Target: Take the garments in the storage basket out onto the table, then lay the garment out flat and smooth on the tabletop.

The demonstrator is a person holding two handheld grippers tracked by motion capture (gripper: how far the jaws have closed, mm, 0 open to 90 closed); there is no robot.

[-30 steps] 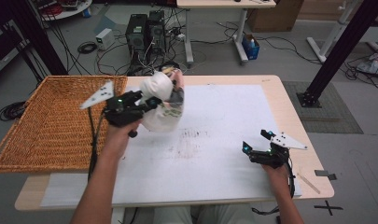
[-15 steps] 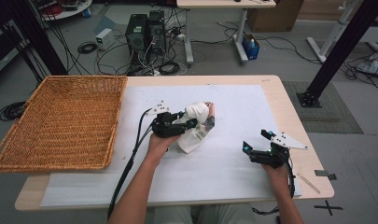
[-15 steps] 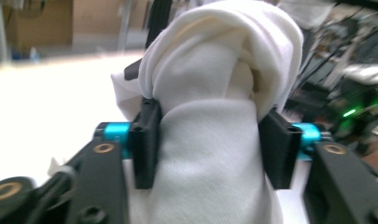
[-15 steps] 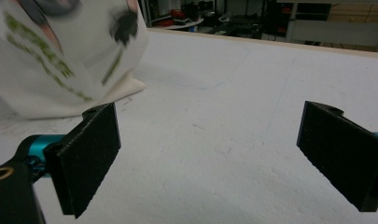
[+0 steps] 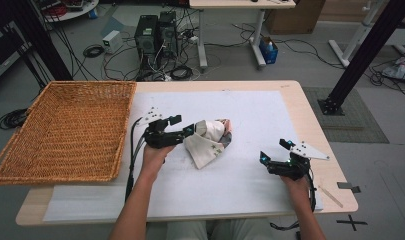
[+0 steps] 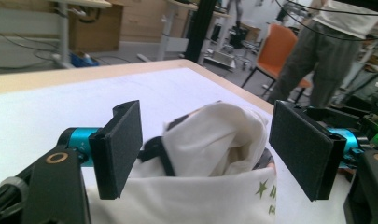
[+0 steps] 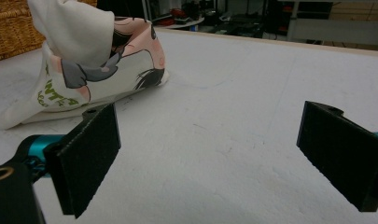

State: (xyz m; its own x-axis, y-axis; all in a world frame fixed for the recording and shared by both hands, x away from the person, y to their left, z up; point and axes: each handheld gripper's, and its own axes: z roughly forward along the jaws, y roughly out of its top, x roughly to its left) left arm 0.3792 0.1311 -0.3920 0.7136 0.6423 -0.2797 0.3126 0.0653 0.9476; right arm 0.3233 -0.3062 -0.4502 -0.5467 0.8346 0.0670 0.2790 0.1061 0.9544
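A crumpled white garment [image 5: 208, 143] with a cartoon print lies on the white sheet [image 5: 260, 112] at the middle of the table. My left gripper [image 5: 188, 131] is at its left side. In the left gripper view the garment [image 6: 214, 144] bulges between the jaws, which have just been opening and now stand wide, with the pads [image 6: 119, 147] off the cloth. My right gripper [image 5: 272, 152] rests near the table's front right, open and with nothing between its fingers [image 7: 86, 161]. In the right gripper view the garment [image 7: 93, 60] sits ahead to the left, well apart from the jaws.
A large wicker basket [image 5: 65, 130] covers the table's left side. Bare sheet lies between the garment and my right gripper. Beyond the far edge are computer towers [image 5: 155, 32] and cables on the floor. A person [image 6: 336, 51] stands by an orange chair [image 6: 275, 58].
My left gripper carried the garment from up beside the basket, rightward and down onto the sheet, and its jaws have opened off the cloth. The right gripper has not moved.
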